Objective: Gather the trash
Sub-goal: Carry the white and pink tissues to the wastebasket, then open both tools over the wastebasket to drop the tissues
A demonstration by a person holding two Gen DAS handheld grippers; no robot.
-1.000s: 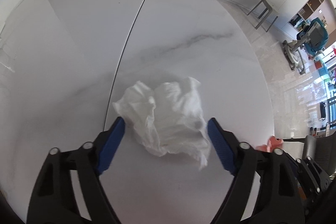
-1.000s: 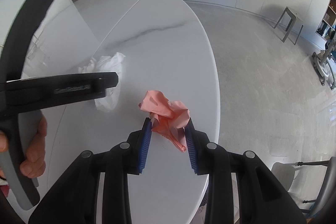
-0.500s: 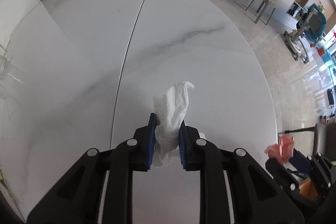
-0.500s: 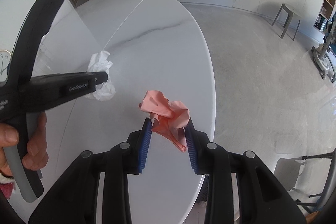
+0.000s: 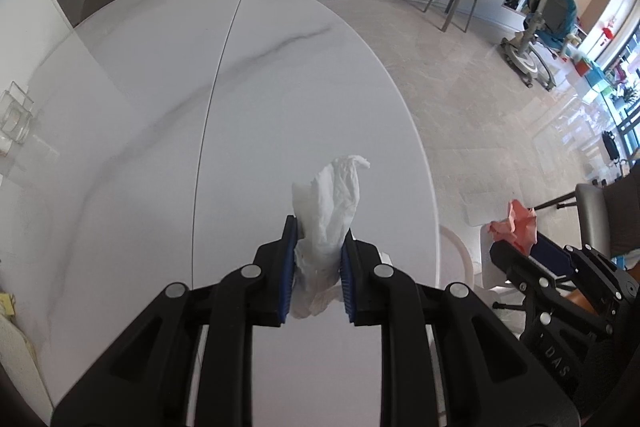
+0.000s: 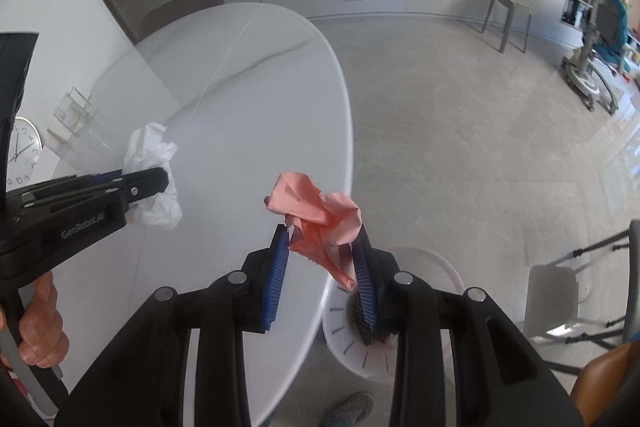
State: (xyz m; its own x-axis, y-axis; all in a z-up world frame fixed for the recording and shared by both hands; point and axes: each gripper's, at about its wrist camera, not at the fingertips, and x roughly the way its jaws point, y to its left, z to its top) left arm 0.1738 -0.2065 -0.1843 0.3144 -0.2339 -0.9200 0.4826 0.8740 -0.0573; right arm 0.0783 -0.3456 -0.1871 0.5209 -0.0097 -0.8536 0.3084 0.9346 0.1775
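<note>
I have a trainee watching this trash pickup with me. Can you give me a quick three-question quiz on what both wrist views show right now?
1. True or false: the left gripper is clamped on a crumpled white tissue.
2. What colour is the paper wad in the right gripper?
3. The white bin sits: A) on the table; B) on the floor, beside the table edge below the right gripper; C) on the grey stool.

Key: 1 true; 2 pink; 3 B.

A crumpled white tissue (image 5: 328,227) and a crumpled pink paper (image 6: 320,223) are each pinched upright above the white table (image 5: 160,107).
</note>
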